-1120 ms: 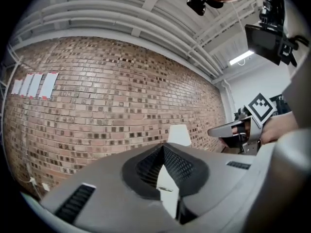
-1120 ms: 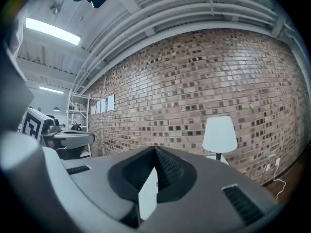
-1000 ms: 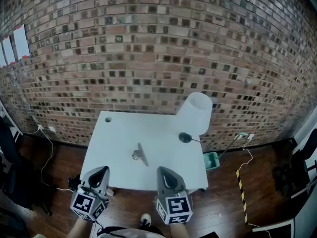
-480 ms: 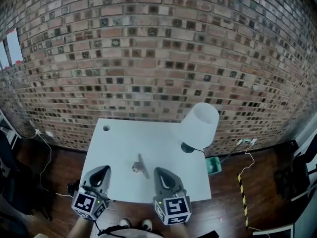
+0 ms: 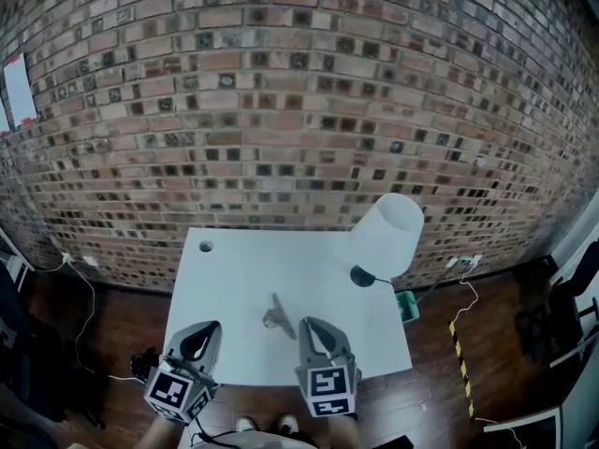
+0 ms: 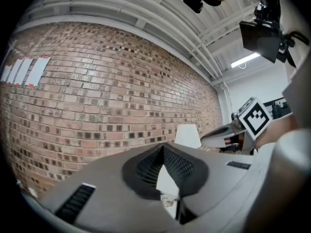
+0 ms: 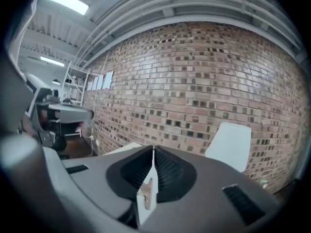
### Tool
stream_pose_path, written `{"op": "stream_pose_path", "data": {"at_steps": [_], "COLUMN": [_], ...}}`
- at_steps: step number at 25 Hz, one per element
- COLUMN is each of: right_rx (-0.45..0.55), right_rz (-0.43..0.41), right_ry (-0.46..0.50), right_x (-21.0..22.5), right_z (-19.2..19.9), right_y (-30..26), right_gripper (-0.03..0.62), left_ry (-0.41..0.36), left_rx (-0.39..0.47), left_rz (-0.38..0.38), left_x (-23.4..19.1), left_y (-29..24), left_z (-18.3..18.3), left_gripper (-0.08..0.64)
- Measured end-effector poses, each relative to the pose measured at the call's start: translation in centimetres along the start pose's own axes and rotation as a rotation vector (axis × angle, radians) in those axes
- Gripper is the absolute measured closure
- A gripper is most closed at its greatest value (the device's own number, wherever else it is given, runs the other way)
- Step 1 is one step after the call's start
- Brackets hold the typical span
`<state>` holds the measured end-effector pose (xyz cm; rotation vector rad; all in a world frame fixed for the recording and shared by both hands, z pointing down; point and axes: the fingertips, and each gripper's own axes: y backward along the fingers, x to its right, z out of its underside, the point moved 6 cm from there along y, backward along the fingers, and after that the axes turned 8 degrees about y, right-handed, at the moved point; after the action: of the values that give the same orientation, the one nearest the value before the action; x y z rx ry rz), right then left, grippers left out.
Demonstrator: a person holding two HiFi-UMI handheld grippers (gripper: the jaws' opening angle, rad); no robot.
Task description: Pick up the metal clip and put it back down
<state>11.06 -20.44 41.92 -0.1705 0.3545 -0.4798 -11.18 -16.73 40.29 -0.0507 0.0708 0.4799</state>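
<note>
Metal clip (image 5: 278, 318) on table (image 5: 234, 279); R hand-held gripper (image 5: 312, 324) jaws just opening, empty, L hand-held gripper (image 5: 211, 327) narrow

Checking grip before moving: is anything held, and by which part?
Nothing held. The metal clip lies on the table, apart from the left gripper and the right gripper, whose empty jaws have just been opening.

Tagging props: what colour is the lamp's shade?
White; the lampshade shows best in the head view.

Your head camera looks steeply down on the table (image 5: 234, 279), left gripper (image 5: 208, 329) and right gripper (image 5: 312, 325) cameras face the brick wall (image 5: 281, 110), lamp (image 5: 388, 235) shared.
</note>
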Motion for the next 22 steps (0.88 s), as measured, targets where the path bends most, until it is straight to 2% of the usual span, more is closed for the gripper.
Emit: {"op": "stream_pose_path", "data": {"at_steps": [6,11,14,19,22], "right_rx": [-0.207,-0.382,-0.458,-0.564,-0.592], "right_rz": [-0.007,-0.065,-0.118,-0.18,-0.239], "right_ry": [0.107,0.183,0.23,0.385,0.401], "right_x": [-2.0,-3.9,-5.0,-6.2,-7.2], "right_z": [5.4,10.6,13.1,16.4,18.2], "right_y": [-2.6,-5.4,-7.4,-11.1,-12.9], "right_gripper": [0.571,0.569,0.569,0.565,0.554], "left_ry": [0.032,0.055,0.061,0.059,0.059], "left_rx": [-0.02,-0.058,-0.078,-0.118,-0.164], "left_rz": [0.034,0.043,0.034,-0.009,-0.043], "left_x": [-1.2,-1.3,-1.5,-2.4,-3.2], "left_y": [1.1,1.5,1.2,-0.2,-1.2], "left_z": [1.5,3.1,3.8,4.9,5.7], "left_gripper": [0.561,0.561,0.56,0.56,0.56]}}
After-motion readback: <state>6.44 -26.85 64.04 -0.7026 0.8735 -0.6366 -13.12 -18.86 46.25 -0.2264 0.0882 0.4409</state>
